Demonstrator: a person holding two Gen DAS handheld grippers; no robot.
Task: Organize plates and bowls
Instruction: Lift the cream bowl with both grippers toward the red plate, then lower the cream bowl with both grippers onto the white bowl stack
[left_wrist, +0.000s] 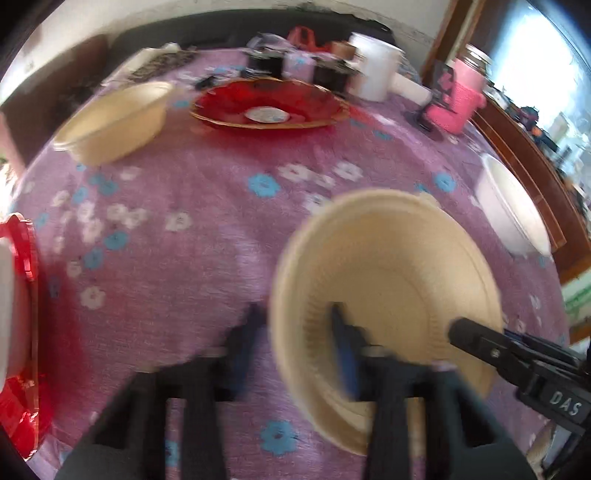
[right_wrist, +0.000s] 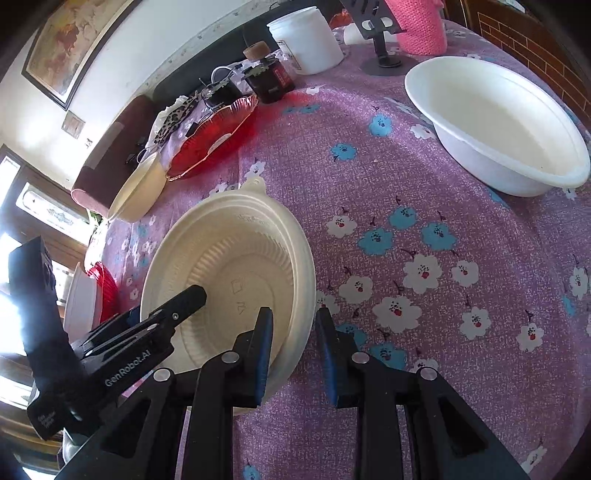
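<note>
A cream disposable bowl (left_wrist: 391, 280) (right_wrist: 236, 266) rests on the purple flowered tablecloth between both grippers. My left gripper (left_wrist: 295, 325) is open and straddles its near-left rim, one finger inside, one outside. My right gripper (right_wrist: 293, 328) is open and straddles the bowl's right rim the same way. A second cream bowl (left_wrist: 114, 118) (right_wrist: 138, 188) stands at the far left. A red glass plate (left_wrist: 269, 103) (right_wrist: 214, 136) lies beside it. A white bowl (left_wrist: 513, 206) (right_wrist: 498, 125) stands at the right. Another red plate (left_wrist: 18, 332) (right_wrist: 105, 288) holding a white bowl (right_wrist: 79, 299) sits at the left edge.
At the table's far side stand a white tub (left_wrist: 373, 66) (right_wrist: 306, 40), dark jars (right_wrist: 271, 79), a pink knitted holder (left_wrist: 461, 96) (right_wrist: 417, 26) and a black stand (right_wrist: 380, 40). A wooden cabinet (left_wrist: 532, 162) runs along the right edge.
</note>
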